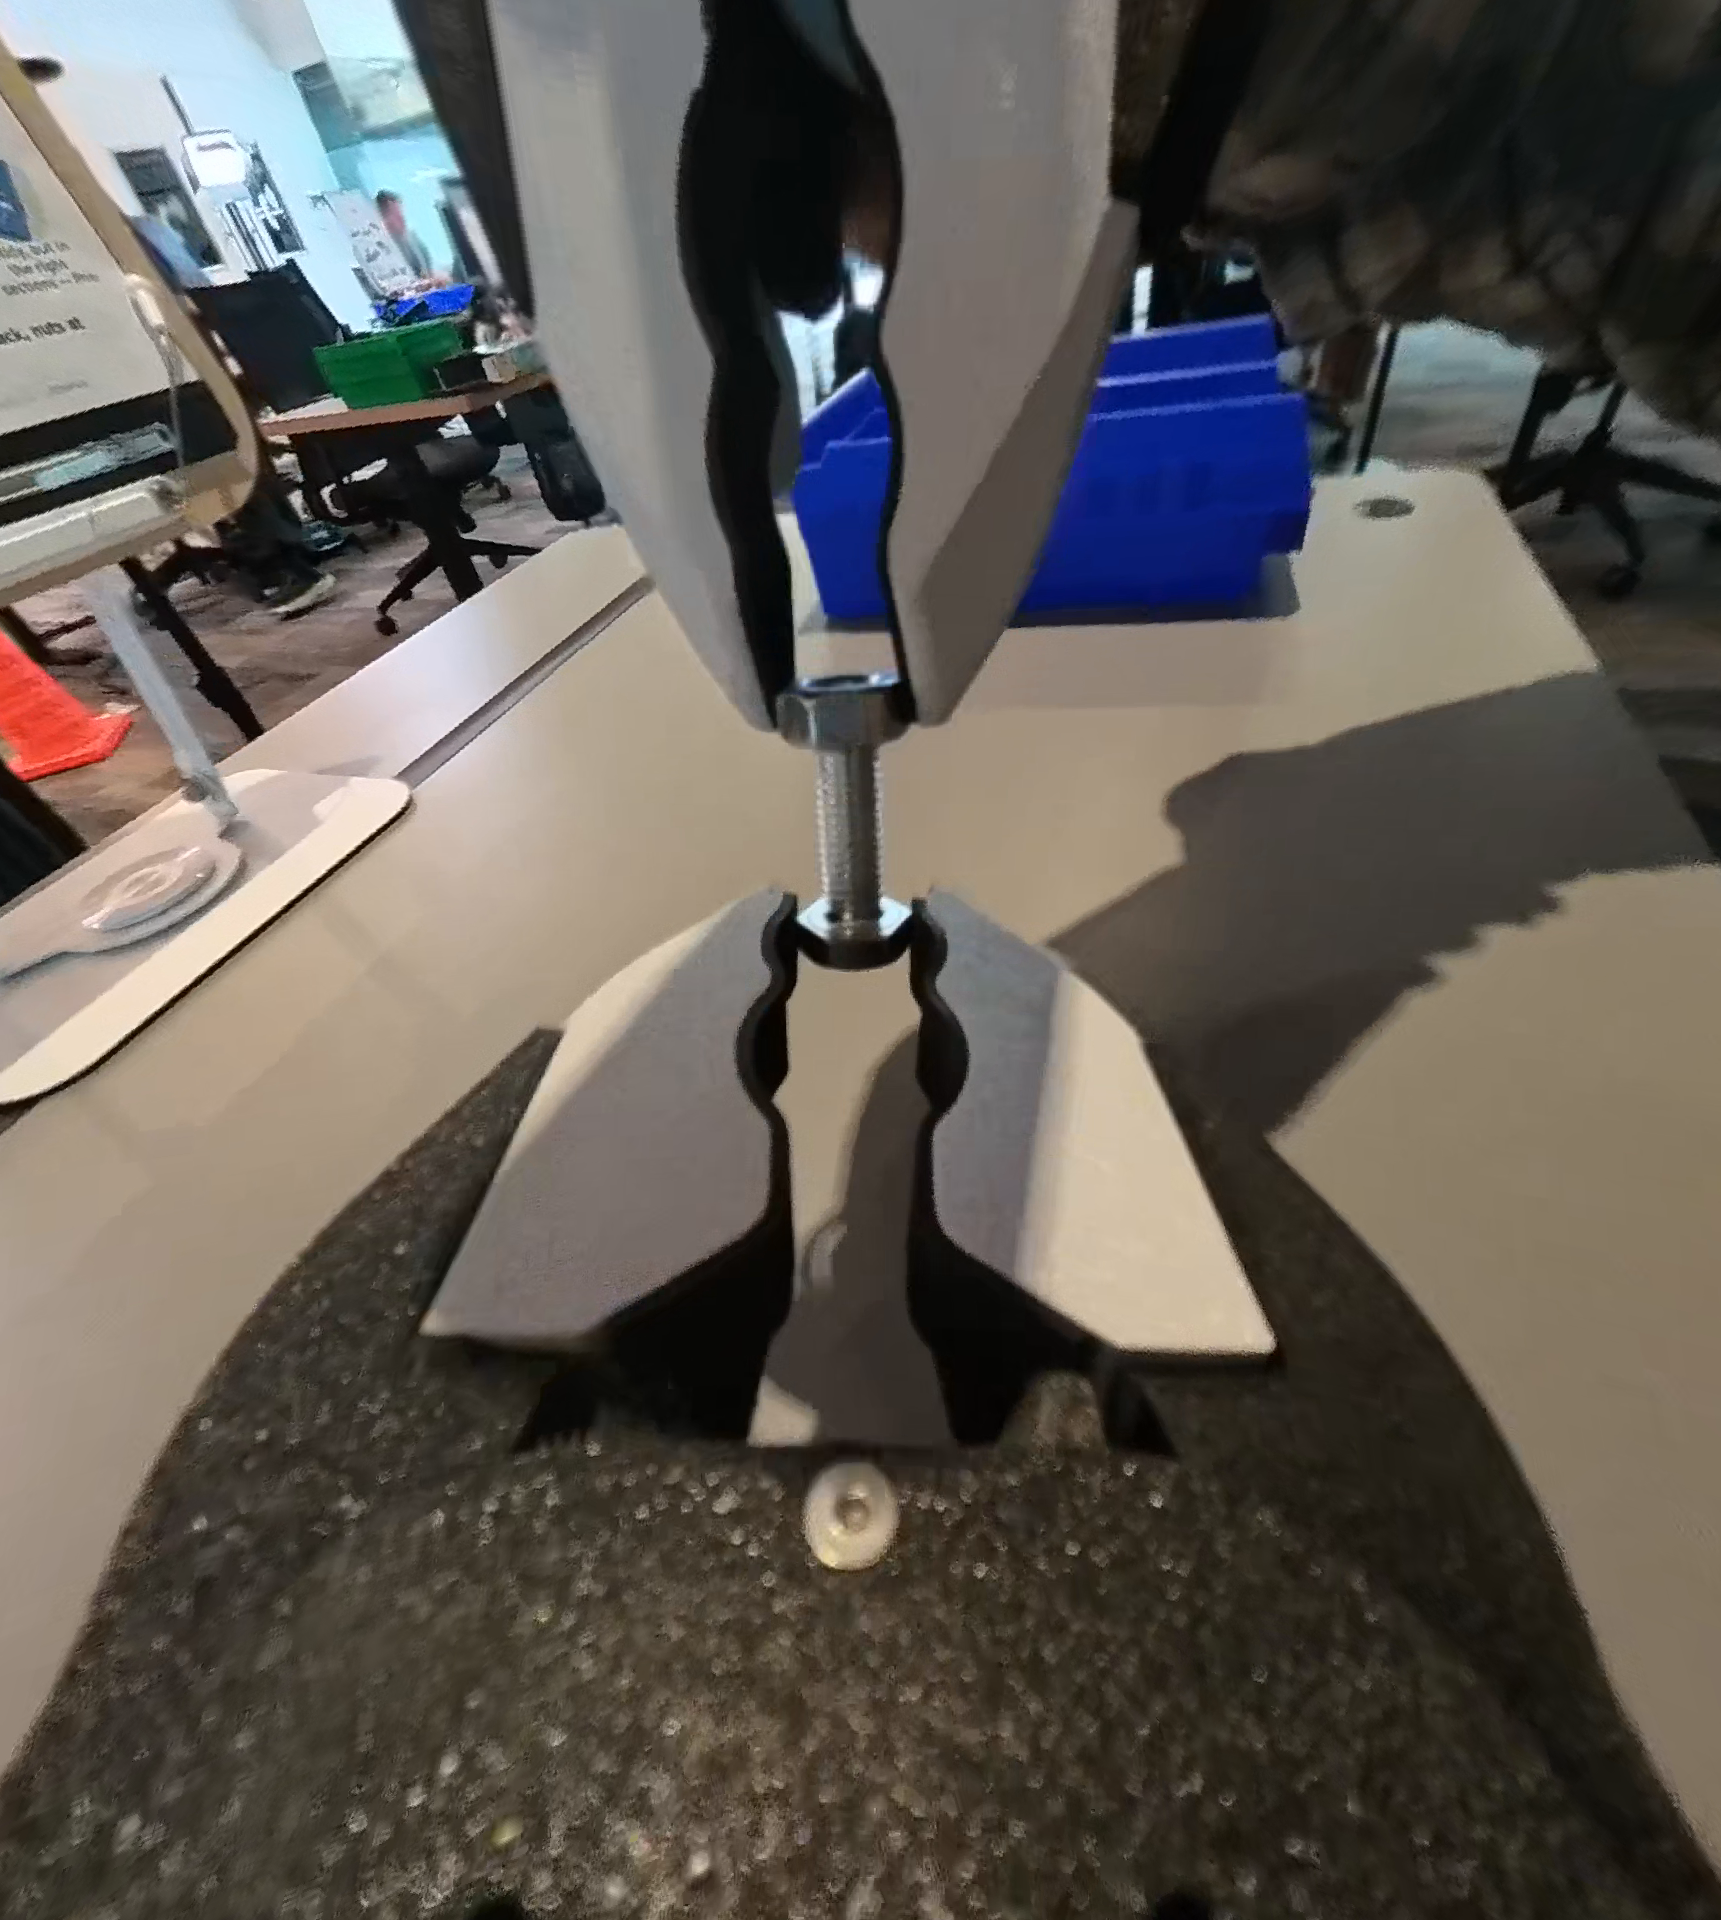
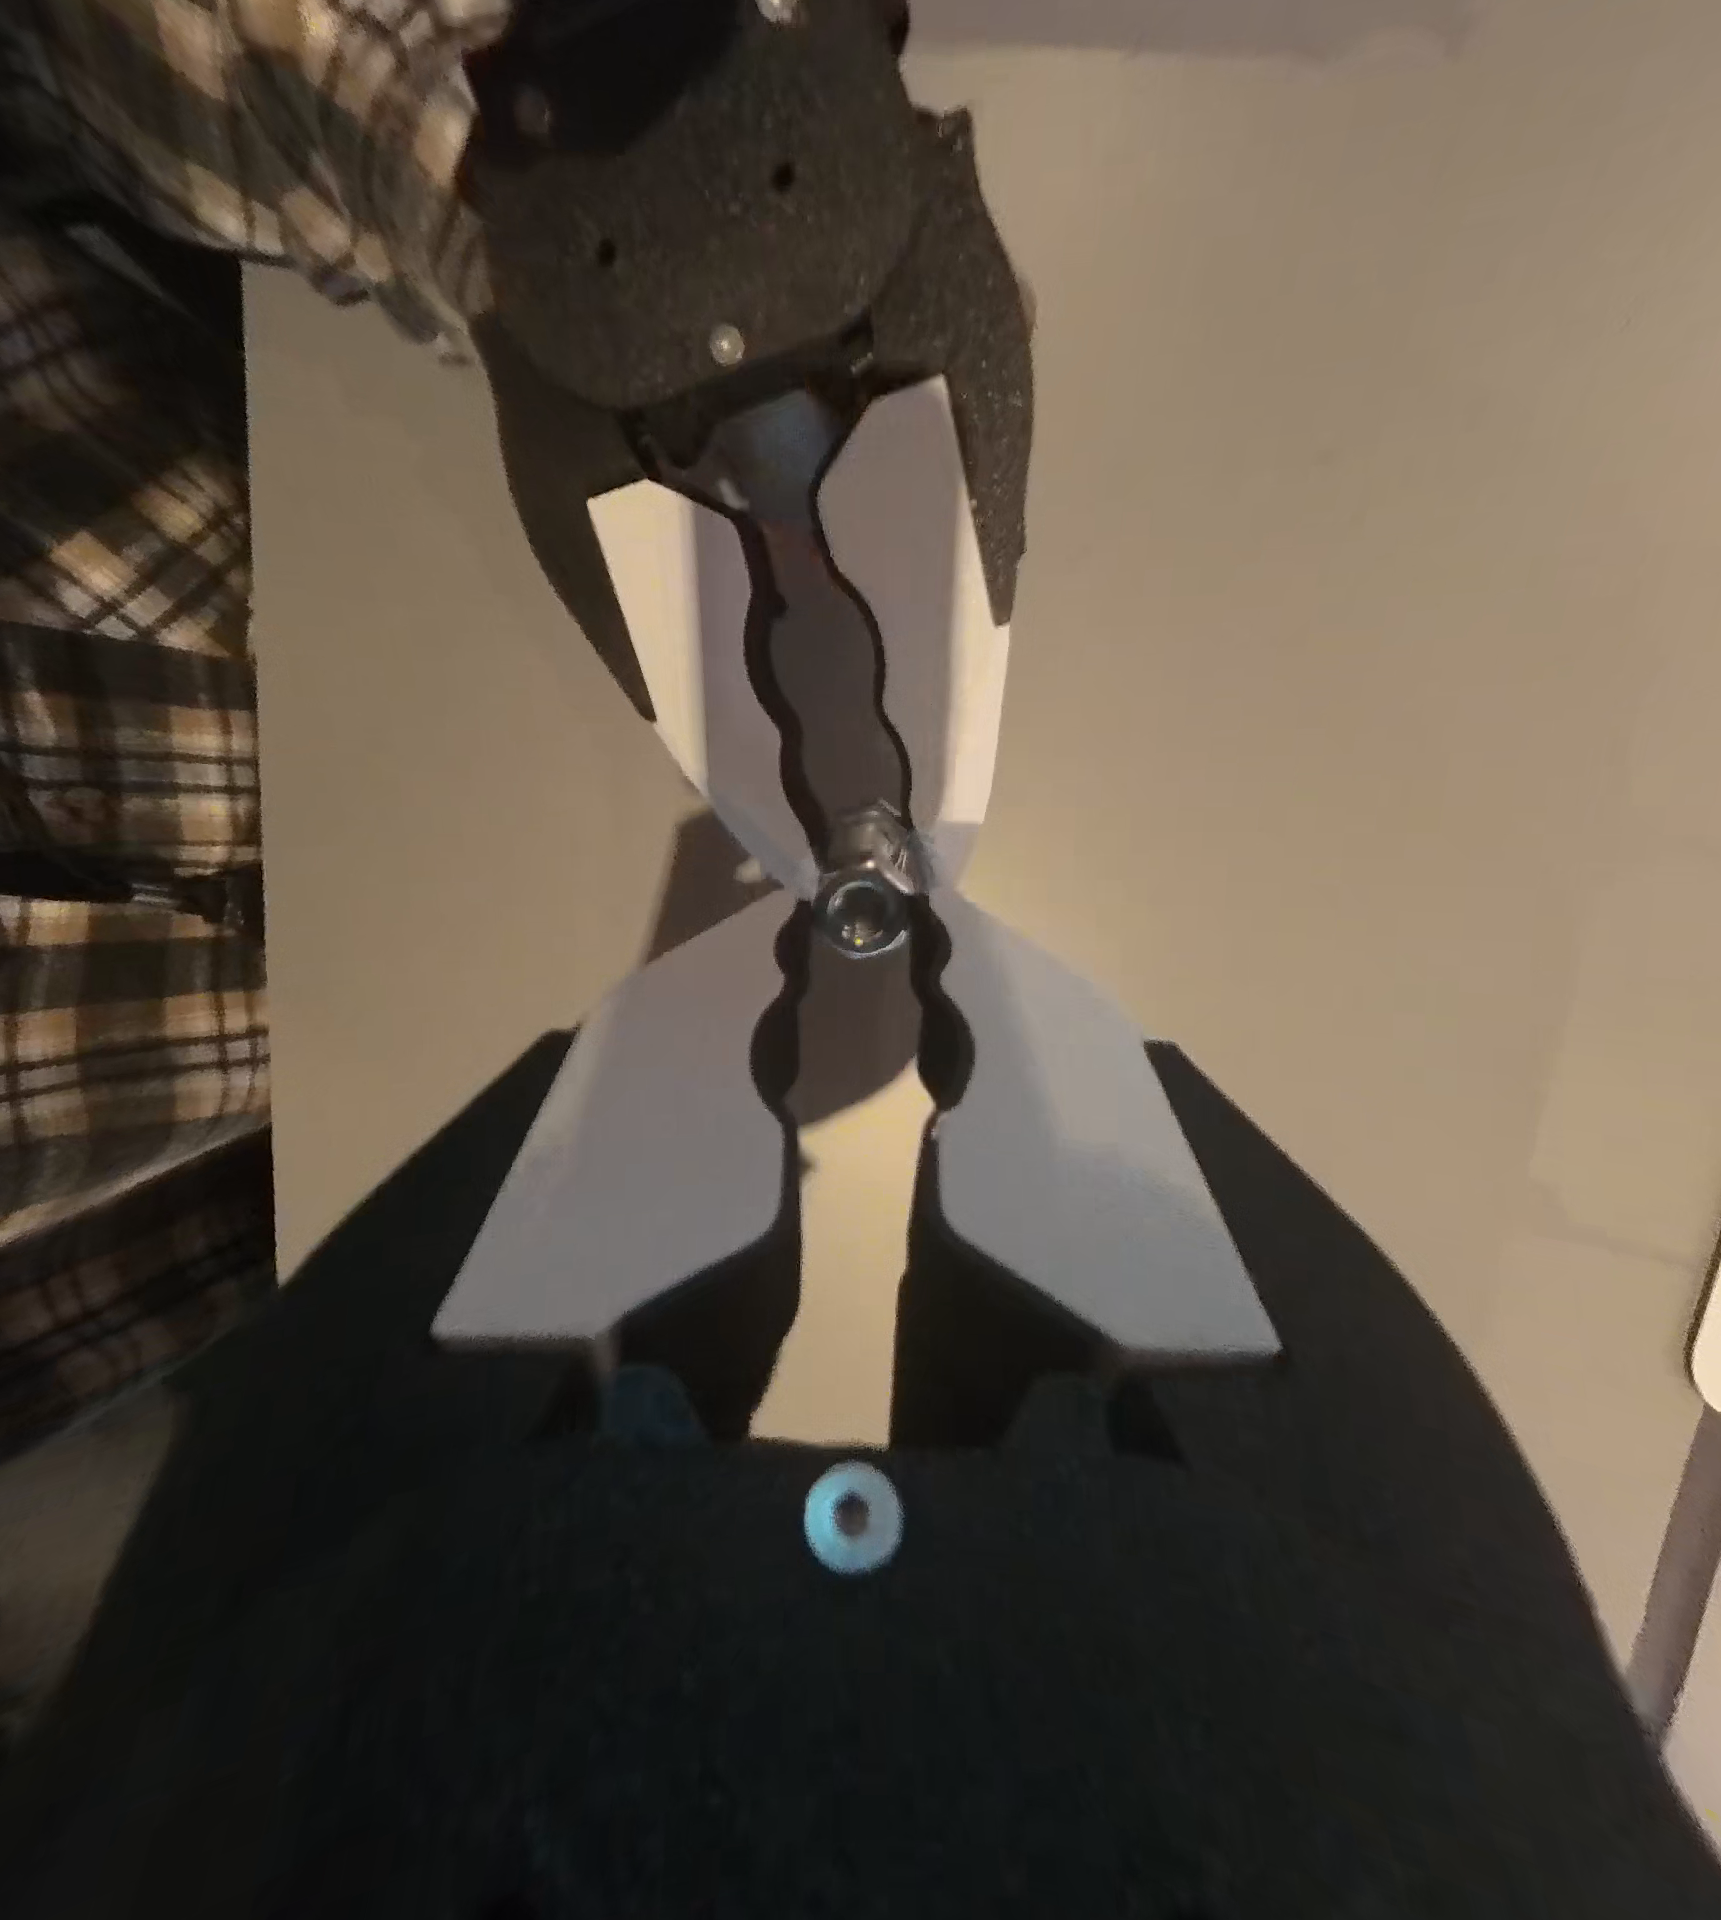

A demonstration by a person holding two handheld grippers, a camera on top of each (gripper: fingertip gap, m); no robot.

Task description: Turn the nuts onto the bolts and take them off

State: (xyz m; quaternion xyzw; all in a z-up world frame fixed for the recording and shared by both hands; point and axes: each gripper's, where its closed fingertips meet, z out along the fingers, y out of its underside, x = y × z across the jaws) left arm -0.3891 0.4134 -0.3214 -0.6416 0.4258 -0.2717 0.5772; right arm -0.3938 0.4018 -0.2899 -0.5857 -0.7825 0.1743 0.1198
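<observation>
Beyond, pale table (image 1: pixel 1251 790), blue bins (image 1: pixel 1188 457).

My left gripper (image 1: pixel 851 925) and right gripper (image 2: pixel 861 920) share one design: two flat white fingers (image 1: pixel 627 1143), each edged on its inner side by a wavy black pad (image 1: pixel 768 1049). Each pair seats in a rough, speckled black body (image 1: pixel 835 1662) fastened by one pale socket-head screw (image 1: pixel 851 1527). My sleeve (image 2: pixel 77 623) is plaid in brown, cream and black.
</observation>
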